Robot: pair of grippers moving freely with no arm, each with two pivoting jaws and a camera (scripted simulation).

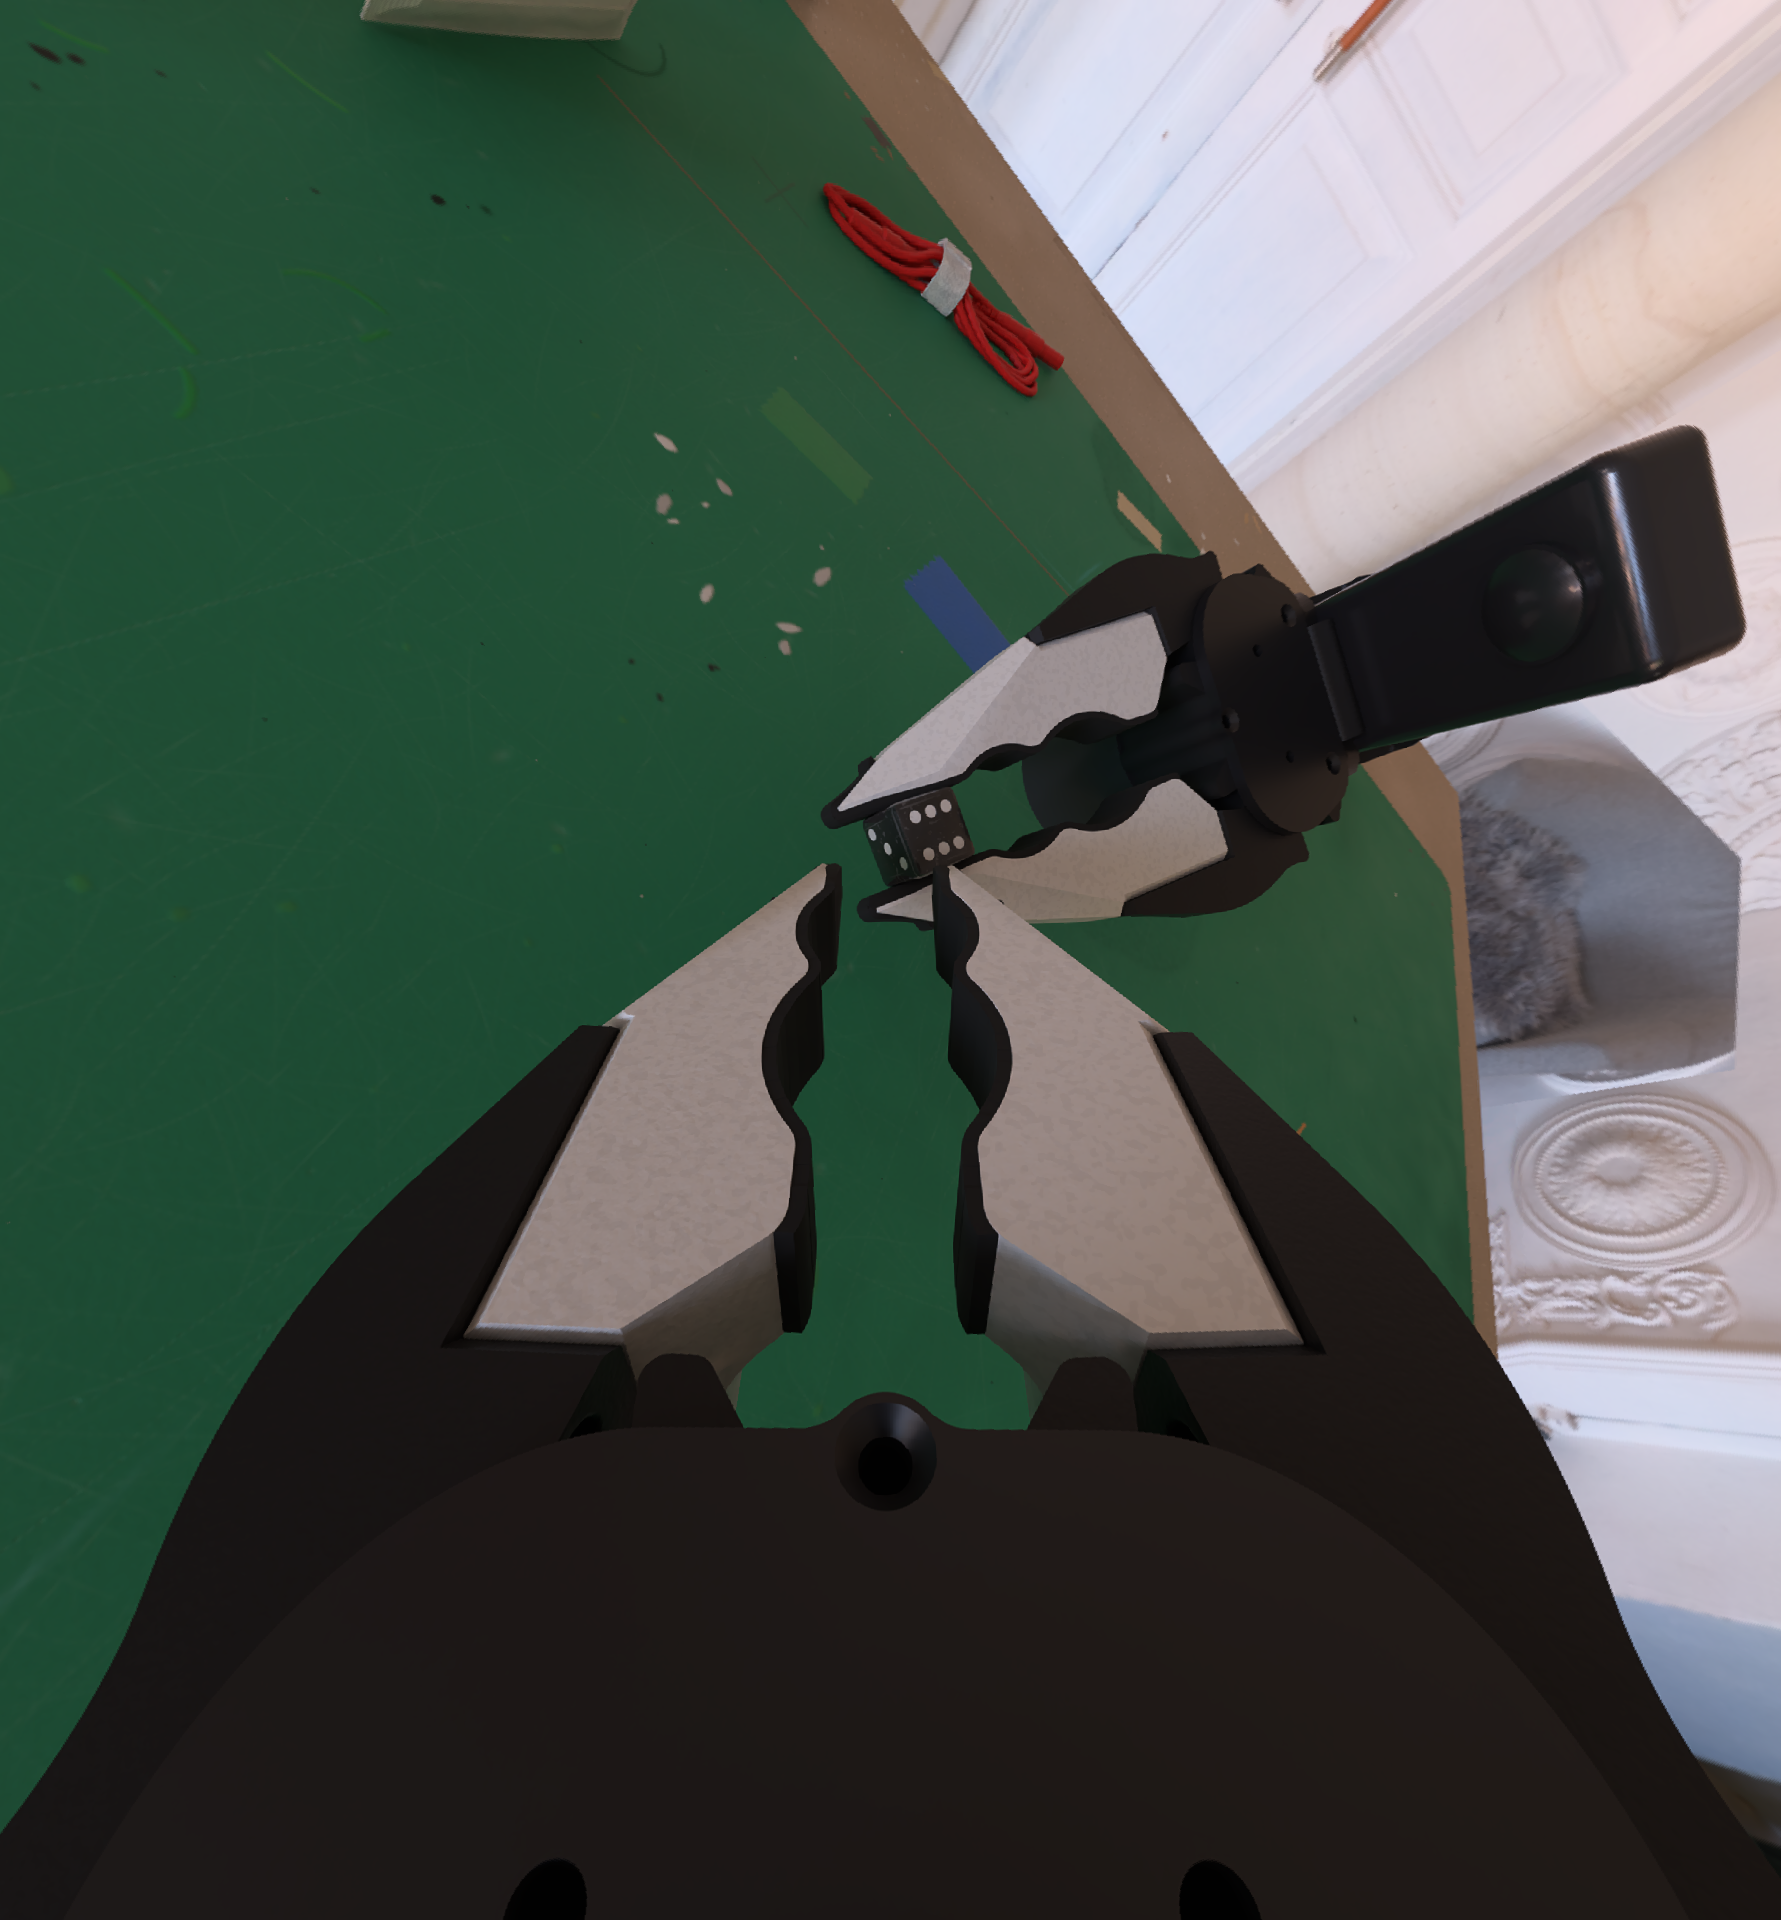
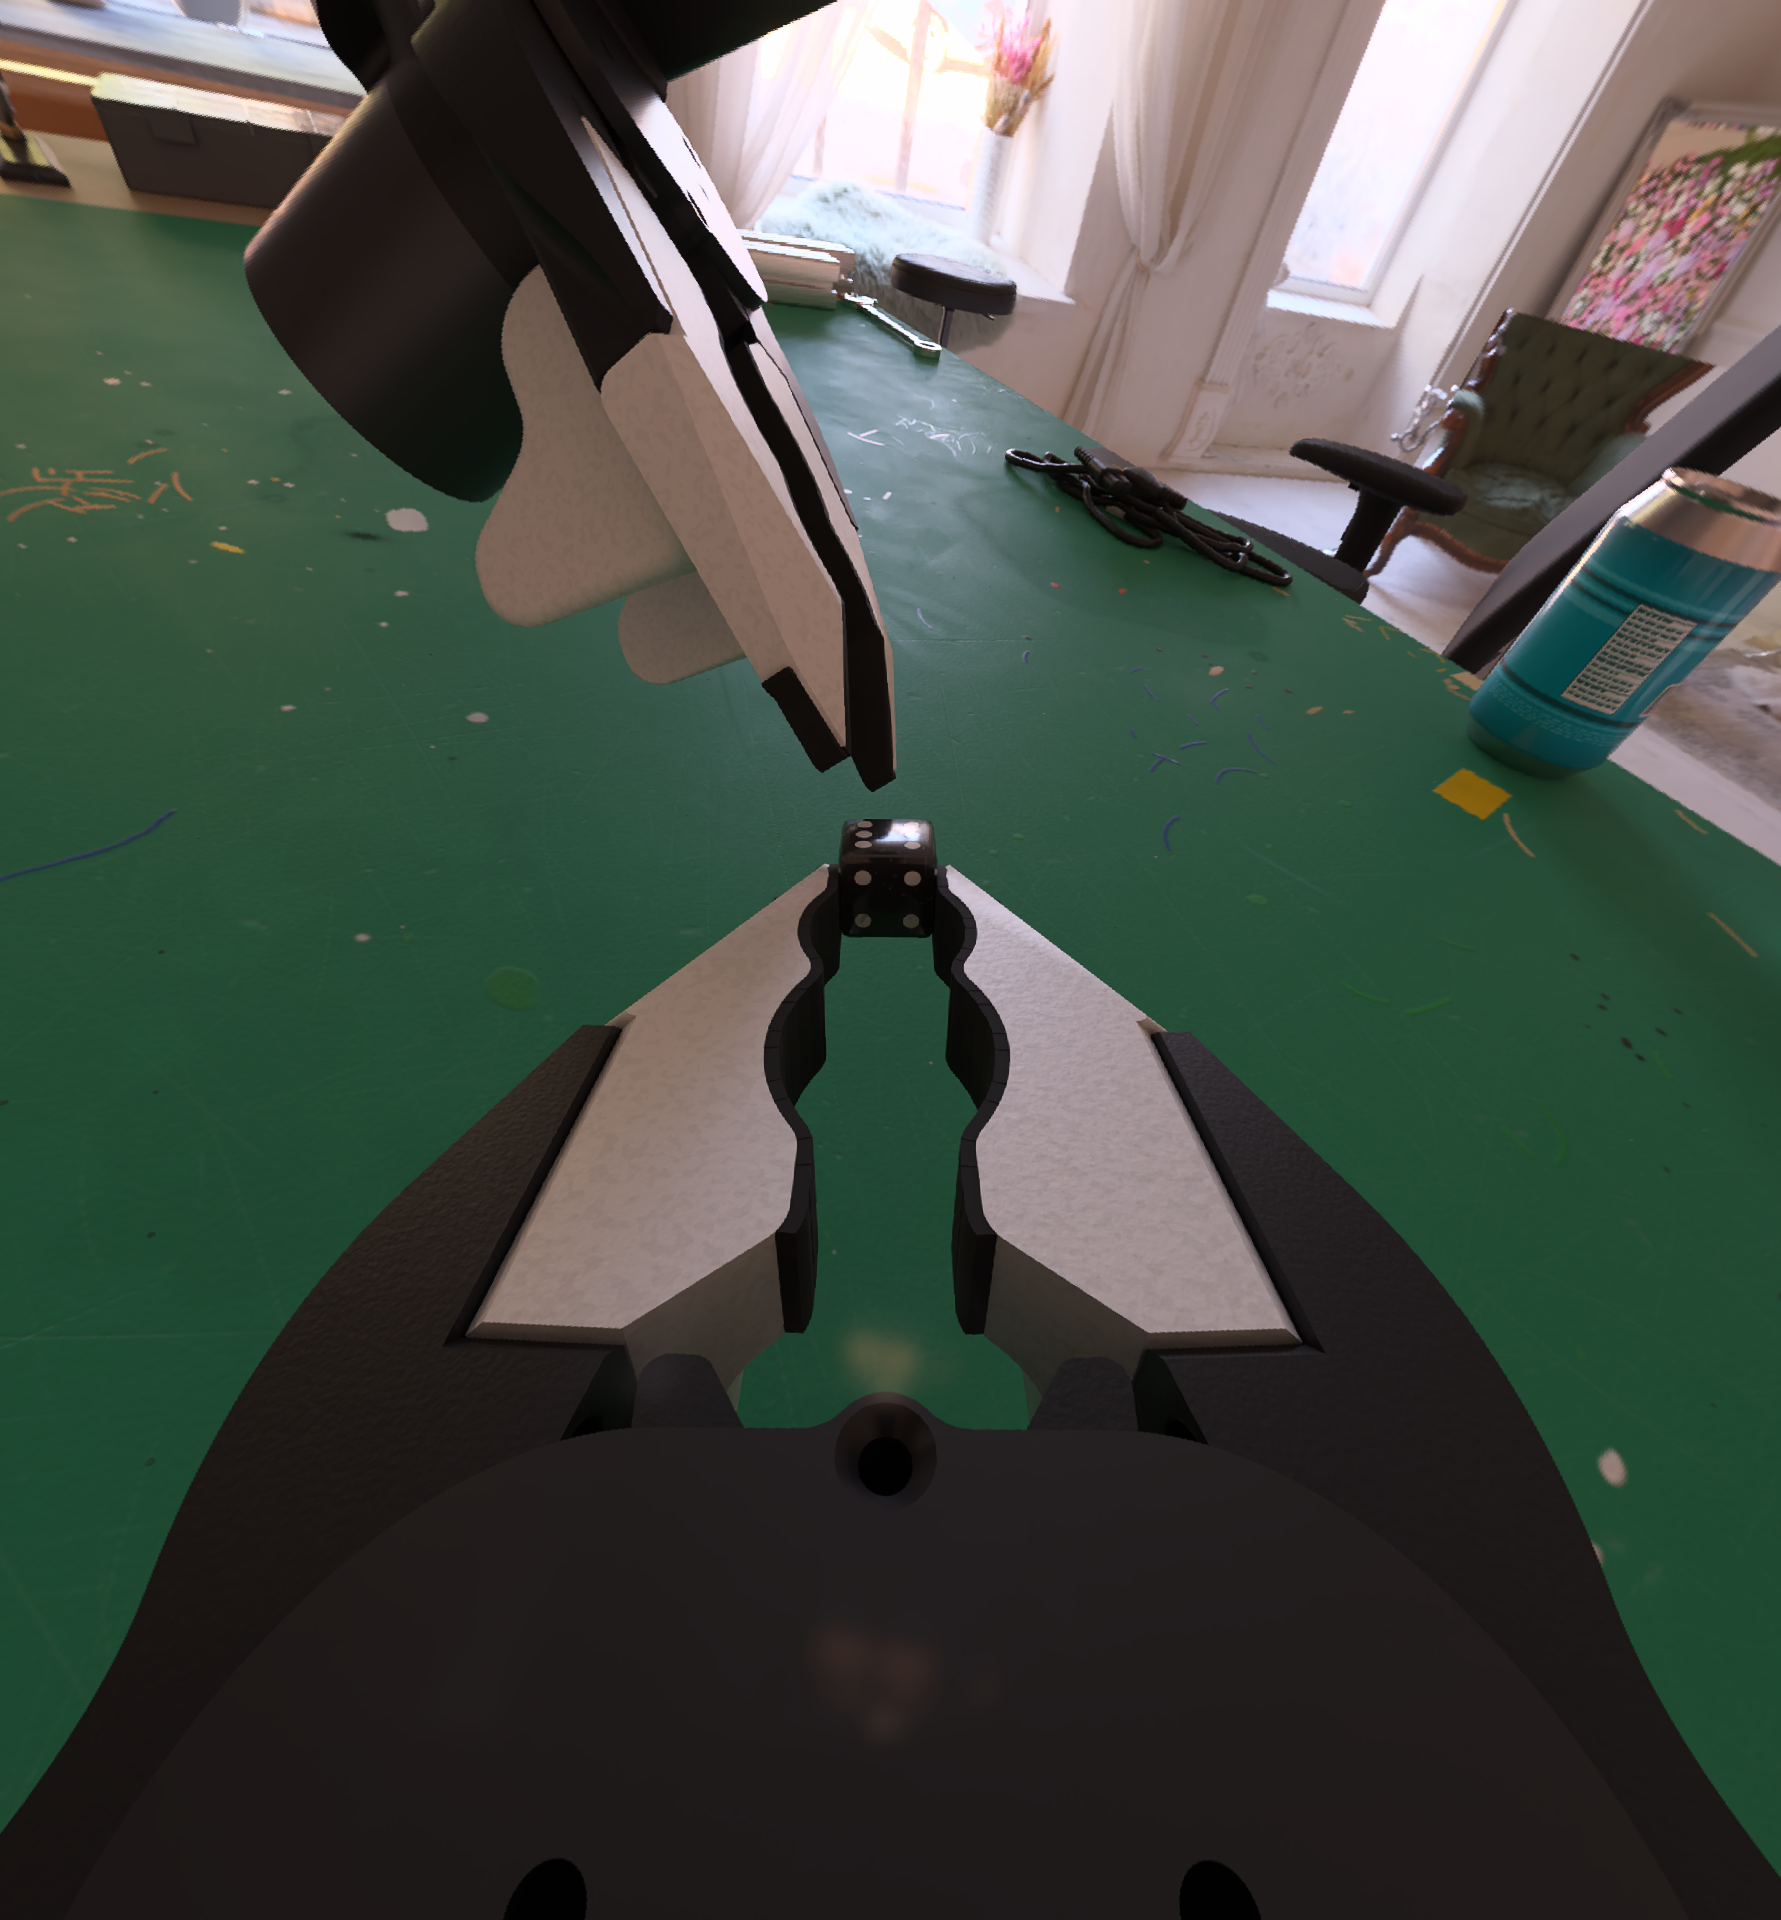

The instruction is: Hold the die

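Observation:
The die (image 2: 886, 883) is small and black with white pips. My right gripper (image 2: 887, 875) is shut on it, with the die pinched between the two fingertips over the green table (image 2: 242, 935). In the left wrist view the die (image 1: 917, 836) sits in the right gripper (image 1: 860, 860), which reaches in from the right. My left gripper (image 1: 886, 881) is empty, its jaws a narrow gap apart, with its tips just short of the die. In the right wrist view the left gripper (image 2: 855, 764) hangs tip-down, close above and behind the die.
A red cord bundle (image 1: 943, 286) lies near the table's brown edge (image 1: 1073, 260). A teal can (image 2: 1634, 634) stands at the right edge beside a yellow tape square (image 2: 1471, 793). A black chain (image 2: 1146, 509) and a wrench (image 2: 896, 322) lie farther back.

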